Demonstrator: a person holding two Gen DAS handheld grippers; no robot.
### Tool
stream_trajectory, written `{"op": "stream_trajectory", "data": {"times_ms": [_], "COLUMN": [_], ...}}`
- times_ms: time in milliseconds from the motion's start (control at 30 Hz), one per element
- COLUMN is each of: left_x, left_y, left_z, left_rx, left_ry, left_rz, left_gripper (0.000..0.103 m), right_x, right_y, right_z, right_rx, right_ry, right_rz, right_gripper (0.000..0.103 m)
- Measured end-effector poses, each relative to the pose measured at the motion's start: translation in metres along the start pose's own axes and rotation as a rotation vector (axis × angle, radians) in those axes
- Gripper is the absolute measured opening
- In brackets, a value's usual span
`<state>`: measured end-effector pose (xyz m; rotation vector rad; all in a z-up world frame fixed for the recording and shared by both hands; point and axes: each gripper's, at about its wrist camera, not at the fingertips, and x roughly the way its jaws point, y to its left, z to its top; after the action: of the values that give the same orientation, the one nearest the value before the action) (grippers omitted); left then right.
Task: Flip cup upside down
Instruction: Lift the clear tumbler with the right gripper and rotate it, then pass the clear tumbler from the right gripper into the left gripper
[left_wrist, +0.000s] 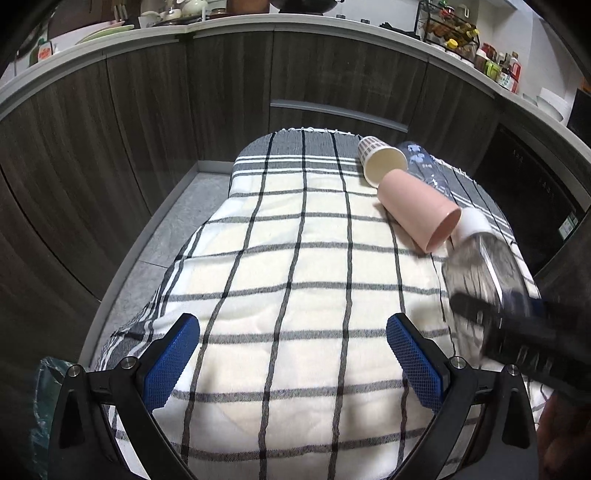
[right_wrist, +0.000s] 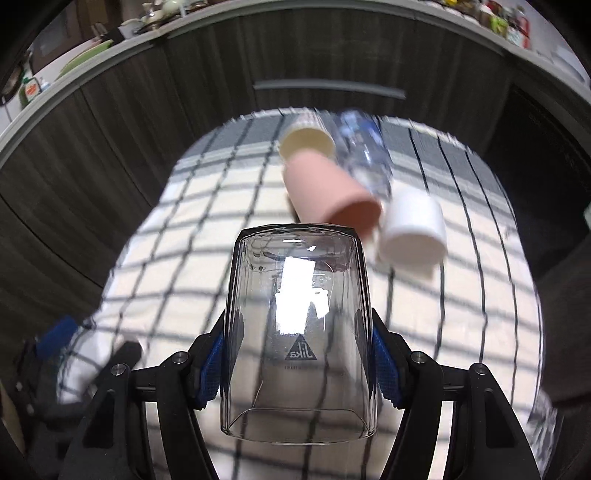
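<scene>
My right gripper (right_wrist: 299, 363) is shut on a clear glass cup (right_wrist: 299, 325), held above the checked cloth (right_wrist: 177, 266) with its thick base pointing away from the camera. In the left wrist view the same glass cup (left_wrist: 480, 273) and the right gripper (left_wrist: 517, 325) appear blurred at the right. My left gripper (left_wrist: 291, 362) is open and empty, low over the near part of the checked cloth (left_wrist: 280, 258).
A pink cup (left_wrist: 421, 210) lies on its side at the far right of the cloth, touching a paper cup (left_wrist: 382, 160), a clear plastic bottle (left_wrist: 428, 168) and a white cup (right_wrist: 412, 229). Dark wood cabinets (left_wrist: 221, 92) and a cluttered counter stand behind.
</scene>
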<state>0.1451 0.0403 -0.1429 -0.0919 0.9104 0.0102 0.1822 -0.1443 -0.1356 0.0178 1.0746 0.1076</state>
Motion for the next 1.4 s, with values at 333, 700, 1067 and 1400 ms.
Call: {"op": "stream_trajectory", "data": {"times_ms": [333, 700, 1067, 1400], "left_x": [0.008, 0.01, -0.003, 0.003], "left_y": [0.0, 0.001, -0.022, -0.09], "left_z": [-0.013, -0.013, -0.005, 0.012], "left_rx": [0.01, 0.011, 0.039, 0.11], "left_ry": [0.025, 0.029, 0.017, 0.088], "left_rz": [0.041, 0.059, 0.057, -0.003], "left_gripper": [0.103, 0.103, 0.103, 0.103], "right_x": [0.022, 0.031, -0.02, -0.078], "right_y": [-0.004, 0.004, -0.018, -0.074], "right_z": [-0.048, -0.055, -0.049, -0.037], "right_rx": [0.072, 0.065, 0.097, 0.175], "right_ry": [0.077, 0.093, -0.059, -0.32], "right_rz": [-0.044, -0.075, -0.03, -0.193], "right_gripper": [0.067, 0.068, 0.084, 0.092]}}
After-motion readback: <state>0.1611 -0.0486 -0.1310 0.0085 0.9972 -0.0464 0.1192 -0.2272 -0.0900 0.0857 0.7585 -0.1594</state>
